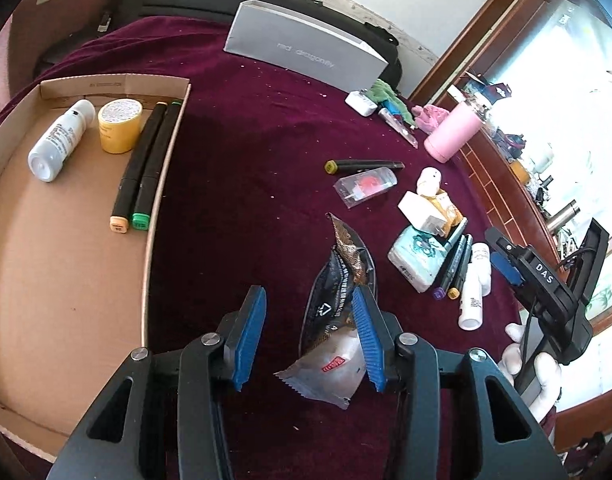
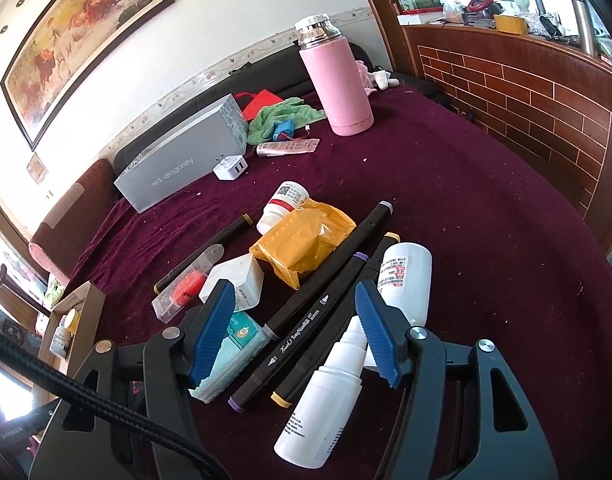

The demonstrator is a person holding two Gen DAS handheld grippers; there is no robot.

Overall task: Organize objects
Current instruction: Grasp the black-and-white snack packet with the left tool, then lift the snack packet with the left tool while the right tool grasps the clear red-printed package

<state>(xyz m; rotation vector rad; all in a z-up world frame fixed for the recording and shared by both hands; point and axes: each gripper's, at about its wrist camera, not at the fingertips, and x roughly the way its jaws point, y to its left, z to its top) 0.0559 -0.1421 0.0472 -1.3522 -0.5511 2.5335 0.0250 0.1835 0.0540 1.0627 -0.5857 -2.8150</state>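
Beside the cardboard tray (image 1: 66, 264), the left gripper (image 1: 310, 332) stands part-open, empty, by a snack packet (image 1: 338, 296); the right gripper (image 2: 296, 332) (open, empty) should straddle one marker (image 2: 306, 312) squarely.

Hidden and cut-off parts

We see the cardboard tray (image 1: 66, 280) run off the left frame edge, the snack packet (image 1: 338, 300) partly behind 1 blue pad, and the white bottles' (image 2: 406, 276) label print too small to read.
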